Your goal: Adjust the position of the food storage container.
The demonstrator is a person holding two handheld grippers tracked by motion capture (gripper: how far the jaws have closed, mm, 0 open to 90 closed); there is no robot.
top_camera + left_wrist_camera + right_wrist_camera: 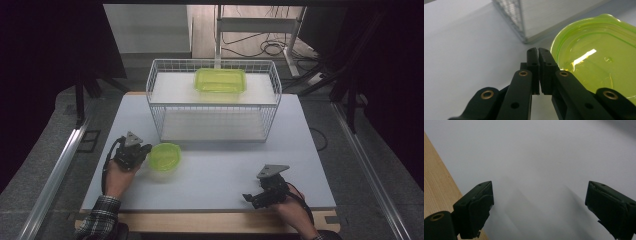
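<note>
Left claw beside the green bowl, jaws shut and empty.

My left claw (538, 53) is pressed closed on nothing; the green bowl (165, 156) lies just beside its tips, on the side toward my wide-open right claw (255, 198), which rests well apart from the bowl.

A white wire rack (212, 102) with two shelves stands at the far middle of the grey table (225, 175). On its upper shelf lies a rectangular green translucent container (220, 80). A light wooden strip (200, 222) runs along the table's near edge. Behind the table, cables (265, 47) lie on the floor beside a white metal stand (260, 25).
</note>
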